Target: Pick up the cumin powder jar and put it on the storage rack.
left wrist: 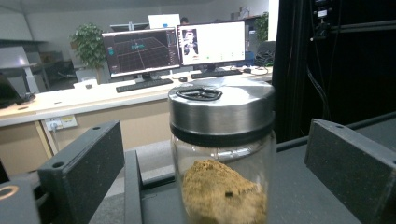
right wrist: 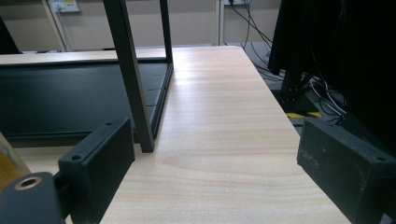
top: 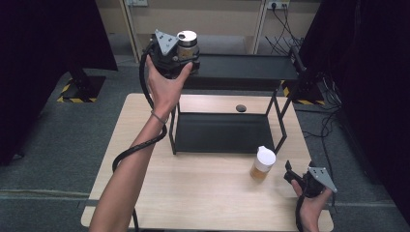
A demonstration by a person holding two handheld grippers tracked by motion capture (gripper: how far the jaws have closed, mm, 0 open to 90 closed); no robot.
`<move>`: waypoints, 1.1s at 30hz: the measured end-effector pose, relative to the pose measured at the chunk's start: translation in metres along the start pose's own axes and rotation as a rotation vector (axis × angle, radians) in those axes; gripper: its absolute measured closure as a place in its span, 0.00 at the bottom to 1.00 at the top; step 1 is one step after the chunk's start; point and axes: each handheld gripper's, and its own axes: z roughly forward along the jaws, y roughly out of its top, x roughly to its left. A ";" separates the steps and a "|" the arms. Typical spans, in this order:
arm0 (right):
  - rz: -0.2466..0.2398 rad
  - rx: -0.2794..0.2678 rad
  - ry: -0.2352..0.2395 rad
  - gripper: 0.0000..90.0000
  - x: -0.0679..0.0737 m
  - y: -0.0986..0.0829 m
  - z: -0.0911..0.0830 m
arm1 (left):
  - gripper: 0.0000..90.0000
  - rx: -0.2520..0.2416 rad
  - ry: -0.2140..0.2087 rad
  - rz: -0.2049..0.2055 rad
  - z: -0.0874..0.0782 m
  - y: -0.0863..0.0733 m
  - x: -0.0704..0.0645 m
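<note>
A glass jar with a metal lid and brown powder inside stands on the left end of the black rack's top shelf. My left gripper is raised to it. In the left gripper view the jar is between the two jaws, with a gap on each side, so my left gripper is open. My right gripper rests low at the table's front right, open, with bare wood between its jaws. A white-capped bottle of amber liquid stands just left of it.
The rack's lower shelf lies at mid-table, and its front right leg is close ahead of my right gripper. A small dark round thing lies on the wooden table behind the rack. Cables run over the floor at the right.
</note>
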 end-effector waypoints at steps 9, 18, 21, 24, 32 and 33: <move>-0.003 -0.001 0.000 0.13 0.000 0.000 0.000 | 0.04 -0.034 -0.012 0.023 -0.027 -0.005 -0.001; -0.008 -0.001 0.000 0.13 0.001 0.000 0.000 | 0.04 -0.069 -0.044 0.033 -0.053 -0.014 -0.006; -0.009 0.000 0.000 0.13 0.001 0.000 0.000 | 0.04 -0.079 -0.053 0.061 -0.060 -0.018 -0.009; -0.013 0.000 0.000 0.13 0.001 0.000 0.000 | 0.04 -0.085 -0.067 0.070 -0.065 -0.025 -0.011; -0.018 -0.001 0.003 0.13 0.002 0.000 0.000 | 0.04 -0.087 -0.088 0.062 -0.072 -0.045 -0.011; -0.019 -0.001 0.003 0.13 0.002 0.000 0.000 | 0.04 -0.092 -0.087 0.060 -0.072 -0.048 -0.012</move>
